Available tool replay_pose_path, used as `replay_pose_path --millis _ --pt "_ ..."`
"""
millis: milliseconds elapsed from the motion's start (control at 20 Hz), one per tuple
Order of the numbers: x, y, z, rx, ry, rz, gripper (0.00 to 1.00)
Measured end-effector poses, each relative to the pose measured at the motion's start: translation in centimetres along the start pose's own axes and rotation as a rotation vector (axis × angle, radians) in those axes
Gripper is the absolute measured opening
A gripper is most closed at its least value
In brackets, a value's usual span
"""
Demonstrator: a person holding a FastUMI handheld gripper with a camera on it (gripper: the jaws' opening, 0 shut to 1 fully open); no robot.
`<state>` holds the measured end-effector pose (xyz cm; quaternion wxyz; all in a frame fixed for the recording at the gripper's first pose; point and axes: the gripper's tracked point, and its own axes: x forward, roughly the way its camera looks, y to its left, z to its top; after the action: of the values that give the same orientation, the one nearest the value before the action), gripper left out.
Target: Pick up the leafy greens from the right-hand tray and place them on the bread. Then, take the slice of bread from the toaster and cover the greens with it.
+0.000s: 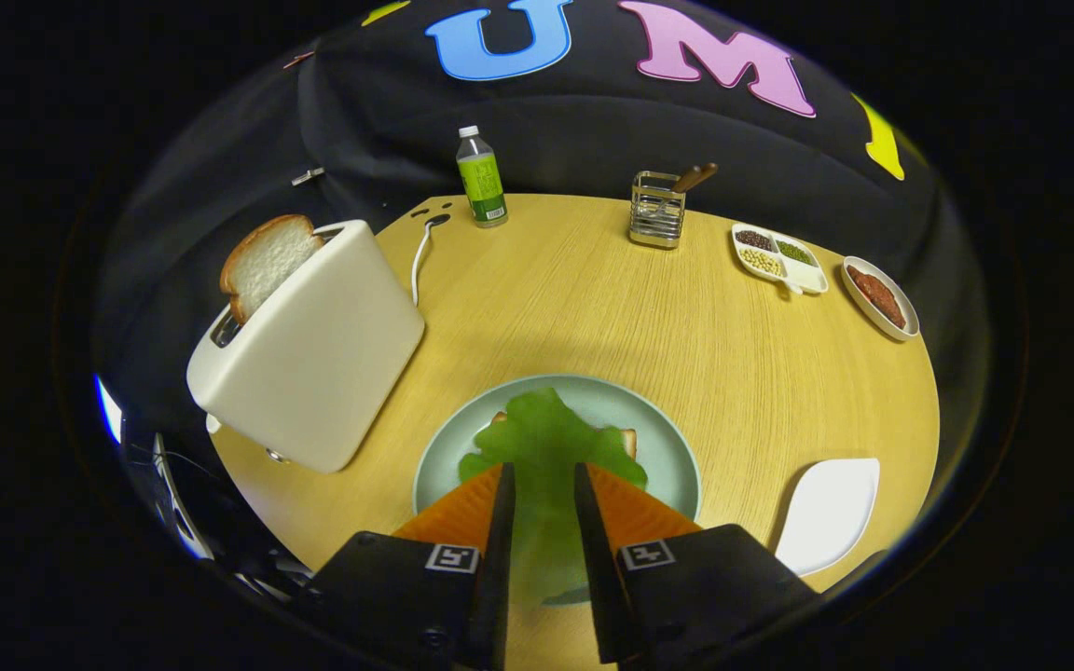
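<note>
The leafy greens (546, 438) are spread over a slice of bread (628, 438) on the pale green plate (658, 419) just ahead of my fingers. Only two corners of that bread show past the leaf. The near end of the greens runs up between my fingers, and my gripper (544, 480) is shut on it, low over the plate. A second slice of bread (265, 261) sticks up from the slot of the white toaster (323, 354), which stands to the left of the plate. The white tray (831, 513) to the right of my fingers has nothing on it.
Along the far edge of the round wooden table (593, 298) stand a green-labelled bottle (482, 182), a metal utensil holder (658, 210), a divided dish of beans (779, 256) and a dish with a dark red patty (877, 296). The toaster's cord (420, 256) trails behind it.
</note>
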<state>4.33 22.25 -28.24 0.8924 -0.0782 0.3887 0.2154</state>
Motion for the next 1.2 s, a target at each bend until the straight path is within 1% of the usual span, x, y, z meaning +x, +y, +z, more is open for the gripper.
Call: replay_pose_path --millis 50,100,150,250,300,400,550,700,1000,1150,1200 --pt "0.2 -0.1 -0.1 -0.006 -0.001 -0.005 0.42" --pt "0.2 0.0 -0.2 -0.011 0.001 -0.004 0.52" --pt "0.3 0.2 -0.3 -0.016 0.004 0.001 0.59" --pt "0.1 0.1 -0.1 -0.025 -0.007 -0.002 0.87" --pt "-0.1 0.1 0.2 -0.027 -0.025 -0.003 0.93" --pt "-0.8 0.5 1.0 -0.028 -0.058 -0.003 1.00" --pt "-2.4 1.5 3.4 -0.026 -0.124 0.006 0.99" --pt "-4.2 4.0 6.7 -0.043 -0.196 0.051 0.99" --pt "-7.5 10.7 13.2 -0.114 -0.317 0.165 0.99" --pt "-7.9 14.1 14.9 -0.162 -0.344 0.209 0.99" --pt "-7.8 15.4 14.9 -0.178 -0.347 0.216 0.99"
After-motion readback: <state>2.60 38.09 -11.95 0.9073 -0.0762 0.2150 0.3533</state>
